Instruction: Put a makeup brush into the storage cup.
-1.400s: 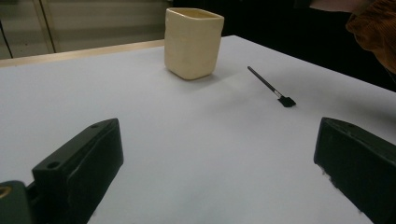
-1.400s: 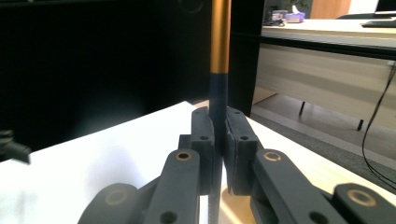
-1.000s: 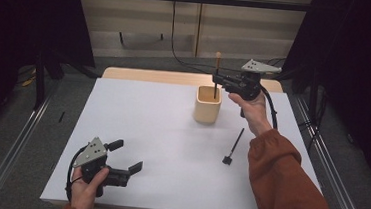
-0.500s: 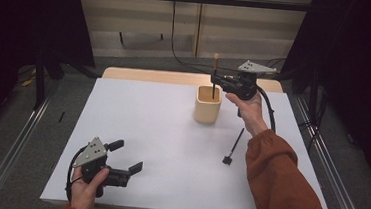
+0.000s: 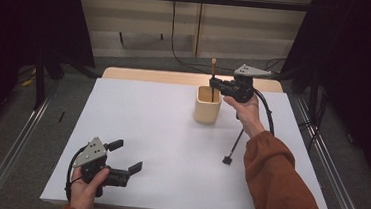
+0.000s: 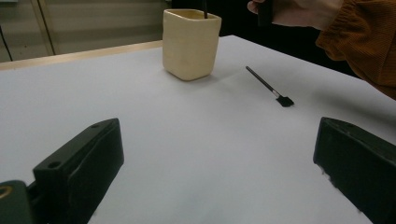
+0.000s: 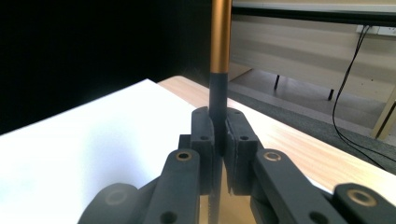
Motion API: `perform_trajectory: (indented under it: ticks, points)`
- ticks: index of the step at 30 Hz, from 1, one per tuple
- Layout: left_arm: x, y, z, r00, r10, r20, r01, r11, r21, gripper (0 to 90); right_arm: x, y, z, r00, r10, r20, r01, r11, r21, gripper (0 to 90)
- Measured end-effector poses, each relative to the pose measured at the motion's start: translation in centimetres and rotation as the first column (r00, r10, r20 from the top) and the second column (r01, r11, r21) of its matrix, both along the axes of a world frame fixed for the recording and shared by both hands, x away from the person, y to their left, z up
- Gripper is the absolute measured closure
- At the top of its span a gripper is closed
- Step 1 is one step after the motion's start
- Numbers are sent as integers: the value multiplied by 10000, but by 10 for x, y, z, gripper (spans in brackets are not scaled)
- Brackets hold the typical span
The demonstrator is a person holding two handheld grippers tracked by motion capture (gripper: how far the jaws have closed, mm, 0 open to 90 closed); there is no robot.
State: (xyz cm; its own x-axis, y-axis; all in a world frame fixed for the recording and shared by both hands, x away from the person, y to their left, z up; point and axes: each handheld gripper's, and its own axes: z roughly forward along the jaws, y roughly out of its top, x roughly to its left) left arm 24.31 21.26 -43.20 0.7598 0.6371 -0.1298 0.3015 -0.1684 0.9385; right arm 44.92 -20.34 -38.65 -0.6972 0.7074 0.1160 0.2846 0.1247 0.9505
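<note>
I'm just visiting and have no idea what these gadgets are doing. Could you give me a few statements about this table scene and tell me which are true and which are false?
1. The right gripper is clamped on an upright brush above the cup. True.
2. The left gripper is holding a brush. False: its jaws stand wide apart with nothing between them, low over the table.
3. A second brush lies flat on the table, to the right of the cup. True.
4. The cup lies tipped on its side. False: it stands upright.
5. The lying brush touches the cup. False: there is bare table between them.
</note>
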Motion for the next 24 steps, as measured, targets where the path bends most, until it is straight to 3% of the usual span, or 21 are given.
perform_trajectory:
  ticks: [24]
  points:
    - [1, 2, 0, 9999, 105, 33, -105, 9999, 9, 15, -4, -4, -31, 9989, -147, -448, 153, 9998, 129, 841]
